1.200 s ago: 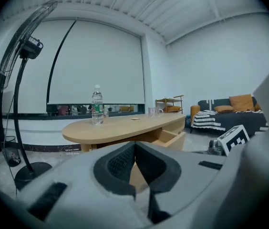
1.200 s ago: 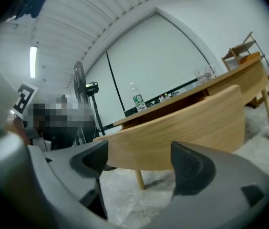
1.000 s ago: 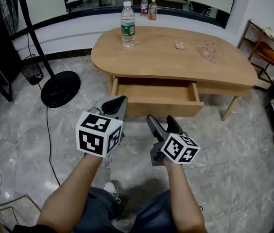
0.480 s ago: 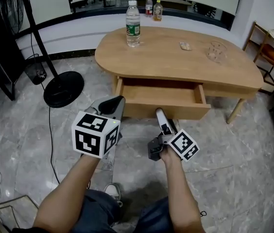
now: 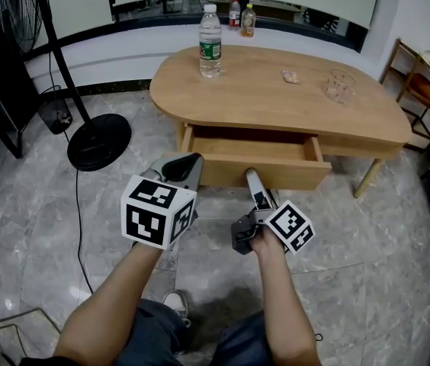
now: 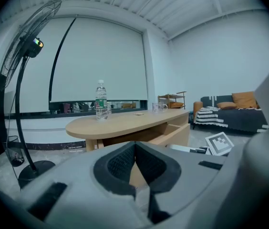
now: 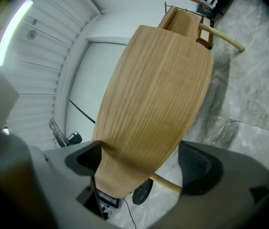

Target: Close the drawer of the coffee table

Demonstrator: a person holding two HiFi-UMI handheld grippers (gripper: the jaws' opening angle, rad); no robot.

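While the drawer (image 5: pixel 264 174) hangs pulled out from the front of the coffee table (image 5: pixel 276 101), its wooden face towards us, the right gripper (image 5: pixel 253 180) sits rolled on its side right up at that face. Touching or not, can't tell. Its jaws have just been opening and stand wide apart, gripping nothing; the right gripper view shows wood grain filling the gap beyond them. The left gripper (image 5: pixel 182 165) hovers just beside it, off the drawer's left corner, jaws pressed together and empty. Up on the tabletop there's a water bottle (image 5: pixel 210 30) at the far left end, with a small packet (image 5: pixel 291 76) and a clear glass (image 5: pixel 339 85) to the right. A fan's round base (image 5: pixel 99 140) stands on the grey floor (image 5: pixel 367 265) left of the table.
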